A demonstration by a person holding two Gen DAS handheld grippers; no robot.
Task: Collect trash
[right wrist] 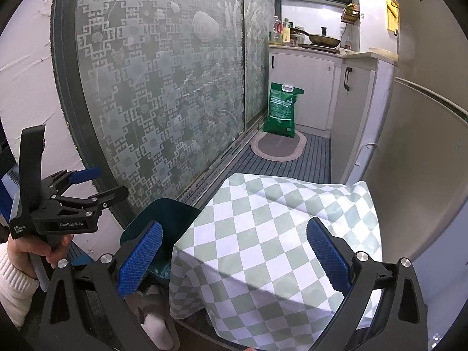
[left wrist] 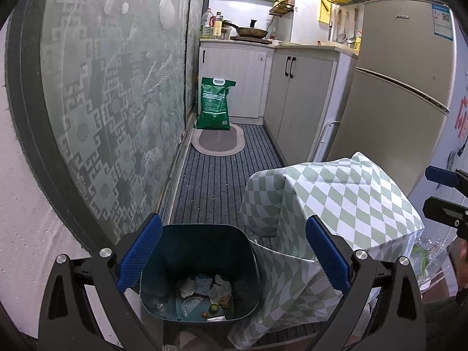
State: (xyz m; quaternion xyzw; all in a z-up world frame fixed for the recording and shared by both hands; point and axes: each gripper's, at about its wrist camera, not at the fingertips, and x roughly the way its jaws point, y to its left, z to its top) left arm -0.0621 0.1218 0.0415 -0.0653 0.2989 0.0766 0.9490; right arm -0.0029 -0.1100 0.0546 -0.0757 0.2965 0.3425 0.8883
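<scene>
Currently left gripper jaws apart over teal bin lower centre, trash inside, right gripper jaws apart above checkered surface.

A patterned frosted sliding door runs along the left wall; at its far end a green sack with a white handle stands upright on the floor, its base at the edge of an oval mat that lies on the striped grey carpet. White cabinets with dark handles line the far corner; their surface carries a frying pan and several bottles; a beige fridge stands to the right. A green-and-white checked cloth drapes over a low piece of furniture in the foreground.
</scene>
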